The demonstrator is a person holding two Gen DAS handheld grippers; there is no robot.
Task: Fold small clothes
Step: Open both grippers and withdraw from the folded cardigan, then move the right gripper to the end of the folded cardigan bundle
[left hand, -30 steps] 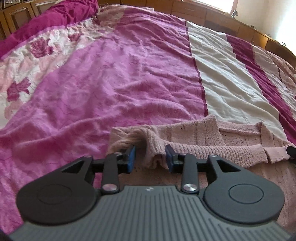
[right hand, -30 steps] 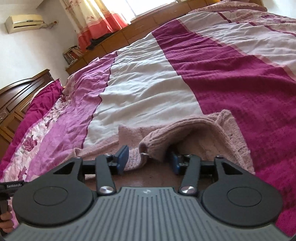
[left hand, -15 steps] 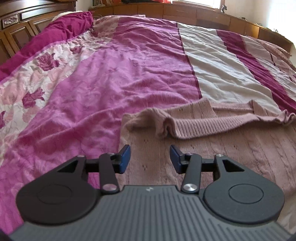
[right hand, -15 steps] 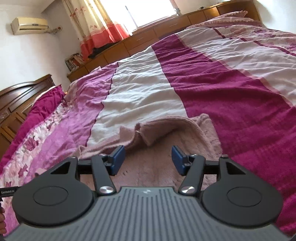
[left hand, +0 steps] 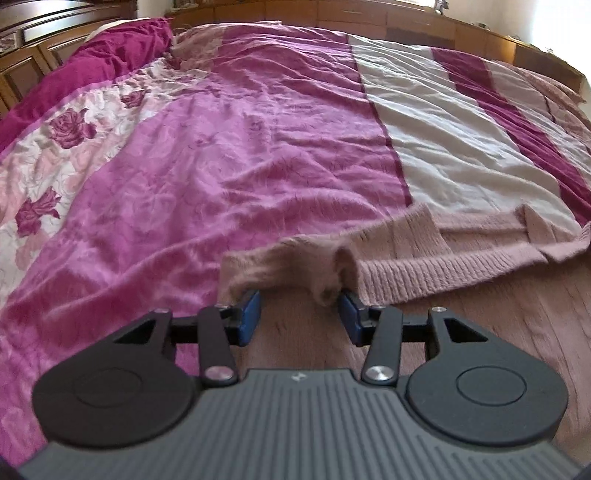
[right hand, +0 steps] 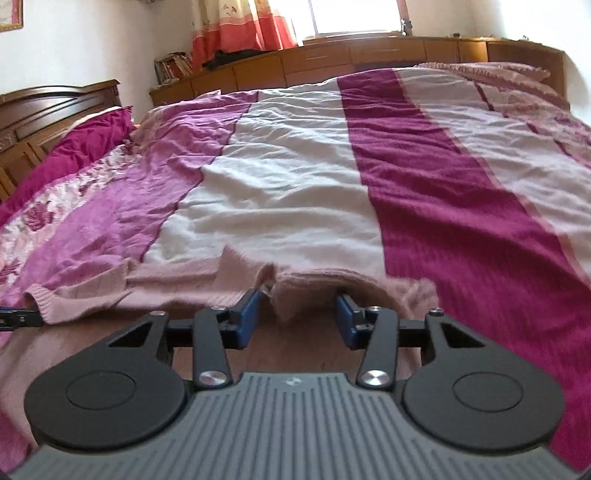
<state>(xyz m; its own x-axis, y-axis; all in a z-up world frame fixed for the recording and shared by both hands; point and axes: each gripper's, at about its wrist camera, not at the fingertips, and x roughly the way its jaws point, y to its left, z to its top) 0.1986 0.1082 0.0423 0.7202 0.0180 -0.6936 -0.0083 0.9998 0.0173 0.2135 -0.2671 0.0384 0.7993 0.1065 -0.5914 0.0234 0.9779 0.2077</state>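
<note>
Both claws back at pink ribbed sweater's rumpled hem.

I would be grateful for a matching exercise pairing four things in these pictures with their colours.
Things:
1. sweater
2. gripper pads
3. curtain
4. headboard

Colours:
A. dark brown
B. dusty pink
C. blue
D. cream and red

Pairs: 1-B, 2-C, 3-D, 4-A
</note>
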